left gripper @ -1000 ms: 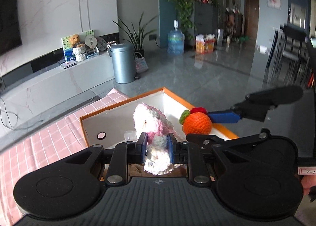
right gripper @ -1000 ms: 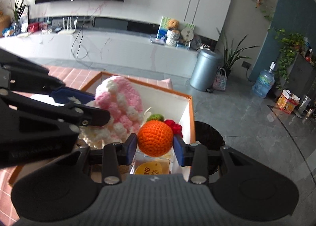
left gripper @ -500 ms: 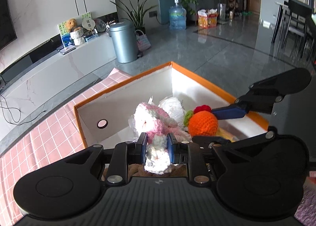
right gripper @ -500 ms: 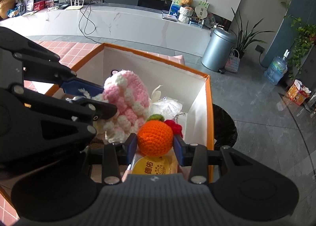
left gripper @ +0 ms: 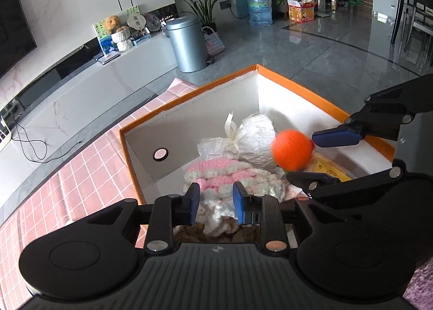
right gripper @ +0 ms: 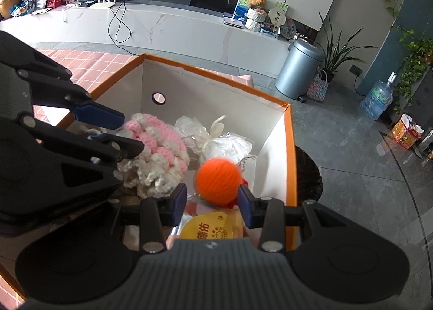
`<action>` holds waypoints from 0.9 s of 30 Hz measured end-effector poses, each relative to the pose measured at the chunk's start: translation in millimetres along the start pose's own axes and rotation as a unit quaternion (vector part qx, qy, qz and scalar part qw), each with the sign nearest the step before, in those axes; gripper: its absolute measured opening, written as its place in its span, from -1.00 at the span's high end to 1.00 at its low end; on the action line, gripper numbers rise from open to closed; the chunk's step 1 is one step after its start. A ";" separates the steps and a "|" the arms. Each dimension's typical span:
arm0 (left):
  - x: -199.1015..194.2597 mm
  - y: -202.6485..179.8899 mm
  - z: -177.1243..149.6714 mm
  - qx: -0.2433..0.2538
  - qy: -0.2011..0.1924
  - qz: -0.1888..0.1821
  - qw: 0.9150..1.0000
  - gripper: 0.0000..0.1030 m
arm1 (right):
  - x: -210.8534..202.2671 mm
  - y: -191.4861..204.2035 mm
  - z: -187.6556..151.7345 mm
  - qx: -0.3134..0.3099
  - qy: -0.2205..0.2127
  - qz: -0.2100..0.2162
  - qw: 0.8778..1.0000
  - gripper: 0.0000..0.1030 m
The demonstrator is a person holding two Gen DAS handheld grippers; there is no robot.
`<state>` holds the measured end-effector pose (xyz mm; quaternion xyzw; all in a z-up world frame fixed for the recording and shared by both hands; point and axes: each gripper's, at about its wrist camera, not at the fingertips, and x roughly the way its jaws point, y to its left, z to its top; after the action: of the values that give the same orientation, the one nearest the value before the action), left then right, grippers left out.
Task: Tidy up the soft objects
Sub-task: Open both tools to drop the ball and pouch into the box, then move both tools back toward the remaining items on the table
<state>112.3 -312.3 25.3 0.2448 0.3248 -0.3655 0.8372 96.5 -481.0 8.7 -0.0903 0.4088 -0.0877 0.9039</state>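
1. The left gripper (left gripper: 216,203) tips down over the near side of the orange-edged white cardboard box (left gripper: 189,104). Its blue fingers are spread apart, with gaps on both sides, so they hold nothing.
2. The right gripper (right gripper: 212,203) also tips down into the box, on the right of the left one. Its fingers are wide apart too.
3. The round orange knitted ball (right gripper: 218,180) sits just past the right gripper's fingers. It looks blurry, so I cannot tell if it rests on something or hangs in the air. A bit of red shows at its lower right.
4. The pink and white knitted soft toy (left gripper: 230,174) lies flat in the box, right in front of the left gripper. Its long side runs left to right.
5. Behind both toys sits a clear plastic bag tied with a knot (left gripper: 243,139). A yellow round packet (right gripper: 209,227) lies under the right gripper.
6. The box stands on a pink checked cloth (left gripper: 81,169).
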 end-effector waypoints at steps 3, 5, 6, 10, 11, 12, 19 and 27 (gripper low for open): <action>-6.2 0.2 2.3 -0.002 -0.011 0.006 1.000 0.07 | -4.2 -1.8 0.1 0.000 -0.003 -0.007 1.000 0.13; -12.9 -0.9 3.5 0.000 -0.023 0.013 1.000 -0.20 | -8.9 -2.9 -0.3 -0.001 -0.007 -0.013 1.000 -0.01; -16.4 -1.1 4.4 0.002 -0.029 0.015 0.999 -0.24 | -11.7 -3.6 -0.6 -0.002 -0.010 -0.016 1.000 -0.06; -30.0 -2.5 6.6 0.010 -0.042 0.014 0.999 -0.28 | -24.5 -4.1 -1.6 -0.001 -0.019 -0.024 1.000 -0.13; -33.7 -2.3 6.7 0.010 -0.046 0.016 0.999 -0.29 | -28.2 -4.6 -1.9 0.000 -0.022 -0.027 0.999 -0.16; -37.2 -2.7 6.8 0.010 -0.051 0.018 0.998 -0.29 | -32.2 -5.4 -2.1 0.002 -0.025 -0.030 0.999 -0.17; -62.8 0.7 5.6 -0.011 -0.089 0.016 0.996 -0.29 | -63.5 -4.1 -11.0 0.009 -0.056 -0.053 0.997 -0.41; -92.1 1.3 -7.7 -0.033 -0.122 0.018 0.992 -0.29 | -105.0 2.6 -25.7 0.057 -0.118 -0.074 0.989 -0.42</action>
<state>62.5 -264.8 87.0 0.1761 0.2279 -0.3667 0.8846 9.0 -456.4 67.4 -0.0779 0.2858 -0.1659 0.9406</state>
